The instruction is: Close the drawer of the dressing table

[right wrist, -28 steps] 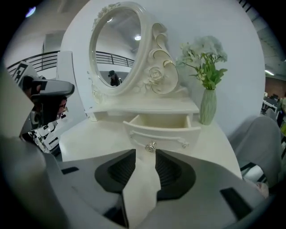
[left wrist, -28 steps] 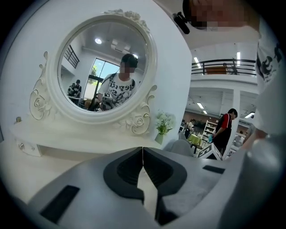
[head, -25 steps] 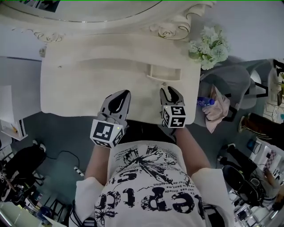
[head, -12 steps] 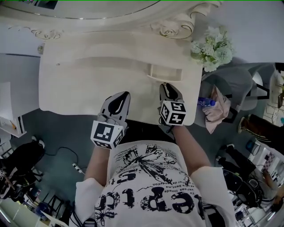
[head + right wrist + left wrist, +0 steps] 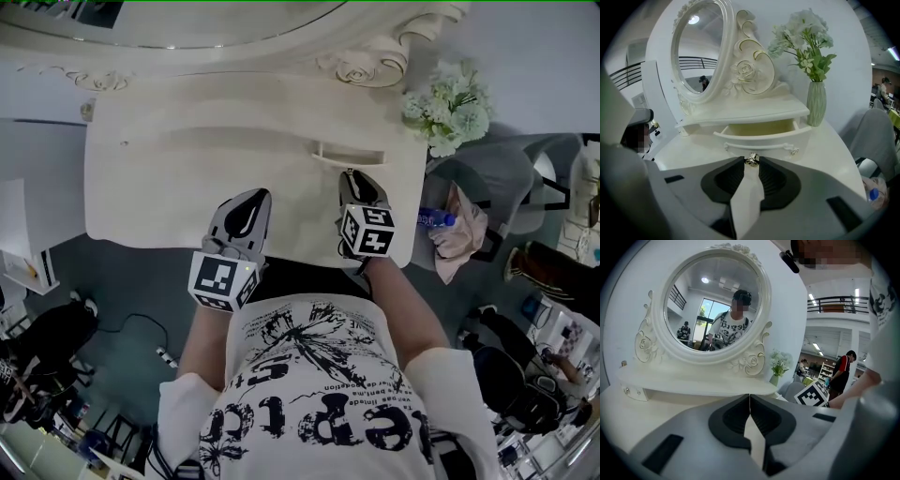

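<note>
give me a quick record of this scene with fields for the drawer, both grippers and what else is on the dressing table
drawer: partly open, inside looks empty
knob: small metal one on the drawer front, between the right gripper's jaw tips
right gripper: closed on the knob
left gripper: jaws together, nothing in them, over the front of the table top
also there: oval mirror; vase of white flowers just right of the drawer
task state: drawer not yet pushed in
</note>
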The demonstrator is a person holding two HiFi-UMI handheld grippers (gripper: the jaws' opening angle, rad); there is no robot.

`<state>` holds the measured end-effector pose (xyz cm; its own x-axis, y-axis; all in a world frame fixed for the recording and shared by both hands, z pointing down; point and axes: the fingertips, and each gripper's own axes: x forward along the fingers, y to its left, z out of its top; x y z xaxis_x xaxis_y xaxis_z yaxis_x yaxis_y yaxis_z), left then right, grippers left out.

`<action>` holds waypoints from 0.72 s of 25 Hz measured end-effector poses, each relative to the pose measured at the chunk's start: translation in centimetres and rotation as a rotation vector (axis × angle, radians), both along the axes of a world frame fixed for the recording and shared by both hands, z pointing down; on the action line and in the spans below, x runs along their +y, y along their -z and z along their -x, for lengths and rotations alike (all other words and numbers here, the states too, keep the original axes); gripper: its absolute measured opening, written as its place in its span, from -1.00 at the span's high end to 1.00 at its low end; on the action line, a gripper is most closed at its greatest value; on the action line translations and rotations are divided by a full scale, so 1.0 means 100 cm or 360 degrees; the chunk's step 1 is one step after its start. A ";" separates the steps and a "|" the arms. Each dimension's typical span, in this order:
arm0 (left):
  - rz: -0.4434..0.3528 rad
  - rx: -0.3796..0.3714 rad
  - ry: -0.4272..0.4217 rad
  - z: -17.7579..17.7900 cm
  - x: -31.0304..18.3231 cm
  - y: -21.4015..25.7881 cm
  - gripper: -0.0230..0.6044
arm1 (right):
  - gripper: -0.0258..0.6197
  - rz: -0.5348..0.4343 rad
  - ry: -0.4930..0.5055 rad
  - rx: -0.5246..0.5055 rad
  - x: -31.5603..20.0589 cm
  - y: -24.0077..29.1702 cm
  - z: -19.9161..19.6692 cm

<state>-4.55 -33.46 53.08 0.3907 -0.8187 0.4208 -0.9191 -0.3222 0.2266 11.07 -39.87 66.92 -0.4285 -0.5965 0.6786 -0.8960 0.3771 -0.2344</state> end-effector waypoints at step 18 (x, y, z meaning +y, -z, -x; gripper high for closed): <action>0.0010 -0.0021 0.0055 0.015 -0.010 0.003 0.86 | 0.59 0.0047 -0.0067 -0.0020 -0.052 0.002 0.007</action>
